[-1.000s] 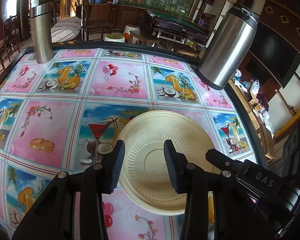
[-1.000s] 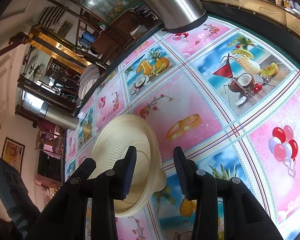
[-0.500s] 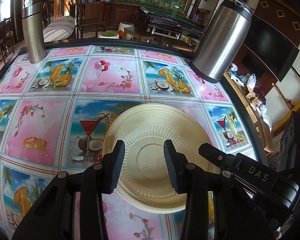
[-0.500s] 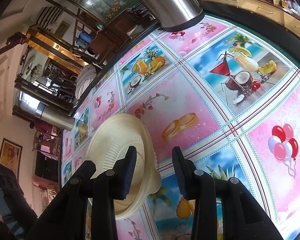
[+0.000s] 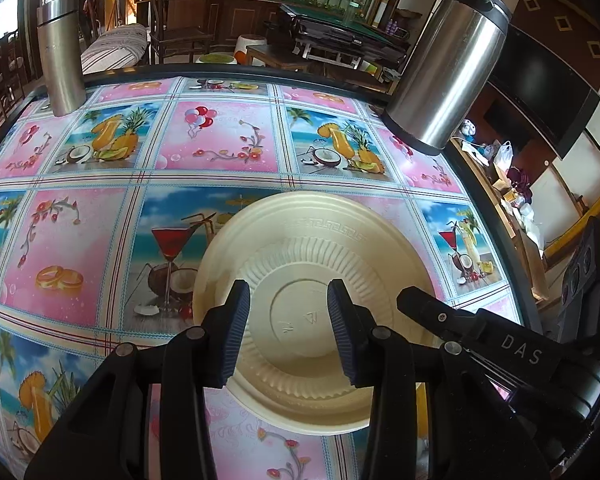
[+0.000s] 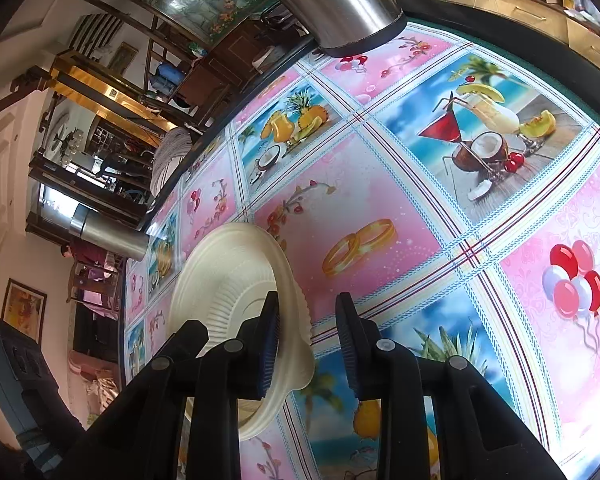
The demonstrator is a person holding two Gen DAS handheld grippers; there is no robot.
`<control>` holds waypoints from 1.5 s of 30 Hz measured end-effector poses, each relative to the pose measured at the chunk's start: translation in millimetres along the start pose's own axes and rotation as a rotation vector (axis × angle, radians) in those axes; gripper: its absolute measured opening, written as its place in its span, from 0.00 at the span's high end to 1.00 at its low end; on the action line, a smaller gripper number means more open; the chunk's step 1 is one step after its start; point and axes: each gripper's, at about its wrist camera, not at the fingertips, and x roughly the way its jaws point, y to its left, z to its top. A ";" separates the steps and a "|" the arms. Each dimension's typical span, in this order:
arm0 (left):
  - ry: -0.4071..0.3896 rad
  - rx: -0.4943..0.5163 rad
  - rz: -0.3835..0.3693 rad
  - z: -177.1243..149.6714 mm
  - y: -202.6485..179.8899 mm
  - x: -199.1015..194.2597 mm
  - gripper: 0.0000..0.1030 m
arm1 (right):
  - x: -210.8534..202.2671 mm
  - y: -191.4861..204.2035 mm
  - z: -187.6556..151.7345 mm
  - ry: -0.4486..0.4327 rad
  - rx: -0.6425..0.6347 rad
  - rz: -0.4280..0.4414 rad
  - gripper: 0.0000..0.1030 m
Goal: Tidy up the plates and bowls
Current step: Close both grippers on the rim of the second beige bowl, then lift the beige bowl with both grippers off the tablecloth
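Plate (image 5: 316, 280): cream disposable one with a ribbed ring and a key-pattern band on the rim, and it sat upside down, base up, on the tablecloth (image 5: 220, 144), toward the near right part of the table. In the right wrist view (image 6: 236, 272) its near edge looked lifted a bit off the cloth, though with the fisheye I couldn't be sure.

Left gripper (image 5: 288, 332): hung right over the middle of the plate, jaws partway apart, nothing between them. The raised base of the plate showed in the gap, and whether the tips touched it I couldn't tell.

Right gripper (image 6: 308, 340): sat at the plate's right edge, jaws closing, gap pretty narrow already. The rim was in the gap, the left pad over the plate side and the right pad over bare cloth. The pads weren't pinching the rim. From the left view you could see one of its black fingers (image 5: 440, 312) lying against the plate's right side.

Tablecloth: glossy, loud squares of cocktails, coconuts, pineapples, balloons and gold rings, pink and blue all over.

Big steel flask (image 5: 448, 68): stood at the far right edge of the table, well apart from the plate.

Slim steel tumbler (image 5: 60, 60): stood at the far left corner, also well apart.

Background: dark wooden furniture and a green-topped table, nothing close to the plate.
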 end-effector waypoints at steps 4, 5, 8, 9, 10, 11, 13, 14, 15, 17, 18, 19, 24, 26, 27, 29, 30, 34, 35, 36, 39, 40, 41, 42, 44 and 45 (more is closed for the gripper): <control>0.006 0.000 -0.007 -0.5 -0.3 -1.0 0.63 | 4.8 0.2 -2.0 0.019 0.006 0.005 0.81; 0.005 0.000 -0.008 -0.4 -0.5 -1.4 0.63 | 4.7 0.2 -2.4 0.018 0.007 0.006 0.81; -0.001 0.002 -0.006 -0.2 -1.1 -3.3 0.63 | 4.4 0.9 -2.8 0.015 0.004 0.003 0.84; -0.002 0.003 -0.008 0.0 -1.5 -3.8 0.63 | 3.8 0.8 -3.1 0.013 0.005 0.002 0.84; -0.003 0.003 -0.008 -0.2 -1.9 -4.5 0.63 | 3.5 0.9 -3.3 0.013 0.005 -0.001 0.84; -0.004 0.004 -0.007 -0.4 -2.2 -4.8 0.63 | 3.3 0.1 -3.5 0.014 0.008 -0.002 0.84; 0.001 0.010 -0.008 -0.7 -3.3 -4.0 0.63 | 2.1 -2.1 -3.5 0.017 0.023 0.004 0.85; 0.004 0.011 -0.009 -1.4 -3.8 -3.8 0.63 | 1.7 -3.3 -3.6 0.021 0.029 0.008 0.85; 0.006 0.013 -0.009 -2.2 -4.2 -3.6 0.63 | 1.1 -4.1 -4.0 0.022 0.034 0.010 0.85; 0.016 0.018 -0.008 -4.7 -5.6 -2.5 0.63 | -0.1 -5.3 -5.2 0.023 0.039 0.007 0.85; 0.023 0.020 -0.013 -6.5 -6.1 -2.5 0.63 | -0.1 -5.0 -6.1 0.028 0.040 0.007 0.85; 0.031 0.017 -0.020 -8.1 -5.9 -2.5 0.63 | 0.0 -5.6 -7.1 0.034 0.046 0.011 0.85; 0.047 0.001 -0.027 -20.9 -1.4 -9.4 0.63 | -0.3 -6.1 -14.9 0.068 0.068 0.025 0.85; 0.058 -0.015 -0.038 -25.2 3.8 -13.9 0.63 | -0.9 -4.1 -19.4 0.077 0.070 0.028 0.85; 0.067 -0.032 -0.048 -25.9 7.5 -16.0 0.63 | -1.3 -2.9 -21.8 0.083 0.070 0.031 0.85; 0.080 -0.055 -0.064 -25.5 13.7 -21.9 0.63 | -1.8 -0.7 -27.5 0.098 0.072 0.041 0.85; 0.079 -0.057 -0.061 -25.5 15.7 -26.3 0.63 | -2.8 0.1 -30.6 0.103 0.073 0.046 0.85; 0.064 -0.058 -0.045 -34.3 25.4 -43.6 0.63 | -6.8 3.9 -43.4 0.117 0.076 0.059 0.86; 0.066 -0.067 -0.044 -39.5 30.1 -46.2 0.63 | -7.6 5.3 -46.5 0.120 0.074 0.061 0.86; 0.072 -0.078 -0.046 -44.9 35.2 -47.8 0.63 | -7.9 7.0 -49.5 0.123 0.071 0.062 0.86; 0.078 -0.101 -0.048 -59.7 47.2 -57.8 0.63 | -10.7 12.7 -63.2 0.133 0.057 0.074 0.86; 0.082 -0.109 -0.047 -63.5 50.3 -60.5 0.63 | -12.4 15.1 -68.3 0.138 0.052 0.081 0.86; 0.085 -0.115 -0.053 -67.5 53.5 -63.9 0.63 | -14.8 18.2 -73.2 0.140 0.045 0.086 0.86; 0.088 -0.122 -0.056 -71.4 56.4 -67.8 0.63 | -17.8 21.0 -77.8 0.136 0.034 0.082 0.86; 0.085 -0.136 -0.069 -78.2 61.9 -77.4 0.63 | -24.0 25.8 -87.9 0.132 0.016 0.083 0.85; 0.084 -0.138 -0.077 -80.8 64.0 -82.9 0.63 | -27.0 26.9 -92.9 0.133 0.011 0.086 0.85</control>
